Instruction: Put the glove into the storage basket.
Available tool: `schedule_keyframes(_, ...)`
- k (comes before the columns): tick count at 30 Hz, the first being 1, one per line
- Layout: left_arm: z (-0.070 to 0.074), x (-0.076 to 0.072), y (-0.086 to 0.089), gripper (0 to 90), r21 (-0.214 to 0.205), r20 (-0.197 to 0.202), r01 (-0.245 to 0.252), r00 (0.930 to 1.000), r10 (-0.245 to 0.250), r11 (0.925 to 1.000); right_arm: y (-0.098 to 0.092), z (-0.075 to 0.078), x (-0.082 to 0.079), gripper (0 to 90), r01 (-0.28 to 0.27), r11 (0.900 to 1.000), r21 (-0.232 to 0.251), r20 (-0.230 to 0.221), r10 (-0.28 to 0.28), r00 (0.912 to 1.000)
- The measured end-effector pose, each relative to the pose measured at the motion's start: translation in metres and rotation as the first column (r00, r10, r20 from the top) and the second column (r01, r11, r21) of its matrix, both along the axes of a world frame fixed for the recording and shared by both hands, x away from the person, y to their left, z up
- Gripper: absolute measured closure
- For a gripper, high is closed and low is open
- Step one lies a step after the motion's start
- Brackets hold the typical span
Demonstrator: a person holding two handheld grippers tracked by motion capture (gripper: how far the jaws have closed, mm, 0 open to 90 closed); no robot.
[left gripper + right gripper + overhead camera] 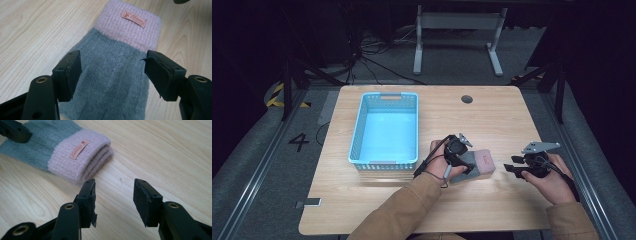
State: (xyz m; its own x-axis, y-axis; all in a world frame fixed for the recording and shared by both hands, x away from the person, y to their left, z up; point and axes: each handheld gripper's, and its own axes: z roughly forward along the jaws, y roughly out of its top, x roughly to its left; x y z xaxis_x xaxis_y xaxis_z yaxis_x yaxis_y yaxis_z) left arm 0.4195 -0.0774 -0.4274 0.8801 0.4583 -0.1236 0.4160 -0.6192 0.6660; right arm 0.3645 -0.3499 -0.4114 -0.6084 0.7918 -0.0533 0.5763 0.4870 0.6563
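A folded knit glove (482,163), grey with a pink cuff and a small orange label, lies flat on the wooden table right of the centre. My left gripper (468,168) hangs over its grey part, jaws open. In the left gripper view the two jaws of this gripper (113,58) stand at either side of the grey knit (112,85) without pressing it. My right gripper (511,170) is held to the right of the glove, open and empty. In the right gripper view it (115,185) is over bare wood just short of the pink cuff (75,155).
An empty light-blue plastic basket (357,131) stands left of the glove. A round cable hole (467,99) sits near the table's far edge. A small flat dark object (308,202) lies at the front left corner. Beyond the table stand a white frame and cables on the floor.
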Motion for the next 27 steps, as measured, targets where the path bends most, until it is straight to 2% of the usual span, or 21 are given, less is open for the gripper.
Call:
schedule_keyframes(2,-0.003,0.0,-0.002,28.7,0.008,0.005,0.005,1.0,-0.006,0.9999,0.0,0.0,0.0,53.4,0.001,1.0,0.001,-0.001,-0.001,1.0)
schedule_keyframes(4,-0.007,0.001,-0.006,26.4,0.05,0.012,0.002,0.9999,-0.003,0.9988,0.0,0.0,-0.001,52.8,0.003,1.0,0.003,-0.003,-0.003,1.0)
schedule_keyframes(11,-0.014,0.001,-0.011,24.9,0.071,0.01,-0.003,0.9999,0.002,0.9974,0.001,-0.001,-0.001,50.7,0.002,1.0,0.009,-0.004,-0.002,1.0)
schedule_keyframes(16,-0.017,0.001,-0.014,23.1,0.097,0.027,0.003,0.9996,-0.005,0.9953,0.001,-0.002,0.0,49.5,-0.002,0.9999,0.01,-0.004,0.002,1.0)
schedule_keyframes(23,-0.022,0.0,-0.014,21.5,0.093,0.037,-0.027,0.999,0.023,0.9953,0.004,-0.002,-0.001,46.7,-0.013,0.9997,0.021,0.0,0.013,0.9999)
schedule_keyframes(27,-0.023,-0.002,-0.014,22.7,0.091,0.039,-0.038,0.9986,0.035,0.9951,0.005,-0.003,-0.001,47.0,-0.018,0.9998,0.01,0.001,0.018,0.9998)
